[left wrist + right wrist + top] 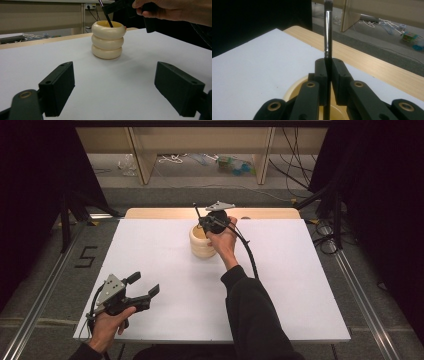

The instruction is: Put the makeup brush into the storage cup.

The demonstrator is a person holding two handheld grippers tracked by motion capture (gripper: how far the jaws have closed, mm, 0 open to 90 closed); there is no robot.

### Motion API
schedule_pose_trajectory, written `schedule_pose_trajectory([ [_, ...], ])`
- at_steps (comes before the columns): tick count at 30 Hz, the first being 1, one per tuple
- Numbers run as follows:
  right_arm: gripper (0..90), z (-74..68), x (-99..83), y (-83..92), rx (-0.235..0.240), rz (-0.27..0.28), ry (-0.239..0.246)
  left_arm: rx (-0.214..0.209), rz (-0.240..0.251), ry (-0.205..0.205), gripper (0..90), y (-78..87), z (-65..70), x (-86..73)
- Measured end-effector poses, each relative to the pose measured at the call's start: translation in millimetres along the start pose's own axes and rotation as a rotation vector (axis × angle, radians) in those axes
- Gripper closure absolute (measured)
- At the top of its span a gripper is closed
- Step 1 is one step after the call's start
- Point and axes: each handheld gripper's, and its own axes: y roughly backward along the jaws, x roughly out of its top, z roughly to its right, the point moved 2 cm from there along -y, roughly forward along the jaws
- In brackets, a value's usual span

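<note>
A cream ribbed cup (202, 246) stands at the far middle of the white table top (150, 250). My right gripper (204, 223) hovers just above the cup, shut on a thin black brush (197, 212). In the right gripper view the jaws (328, 65) clamp the brush (328, 32) below its silver ferrule, bristle end up, with the cup rim (292, 92) beneath. In the left gripper view the brush handle (109, 21) dips into the cup (107, 41). My left gripper (145, 284) rests low at the near left, open with nothing between its jaws (115, 75).
A wooden strip (165, 213) borders the table's far edge. Beyond it stand wooden shelf legs (141, 160) with cables and small clutter on the floor. Black curtains hang at both sides. A cable (250, 255) trails from the right gripper.
</note>
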Motion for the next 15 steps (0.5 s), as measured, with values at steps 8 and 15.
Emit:
schedule_pose_trajectory([
  [8, 83.4, 1.0, -5.1, -1.6, -0.003, -0.023, -0.003, -0.001, 0.0, 0.001, 16.4, 0.0, 0.1, 0.0],
  [15, 55.1, 4.5, -2.8, 1.6, -0.037, -0.002, -0.048, 0.0, 0.0, 0.001, 16.4, -0.1, -0.1, -0.1],
])
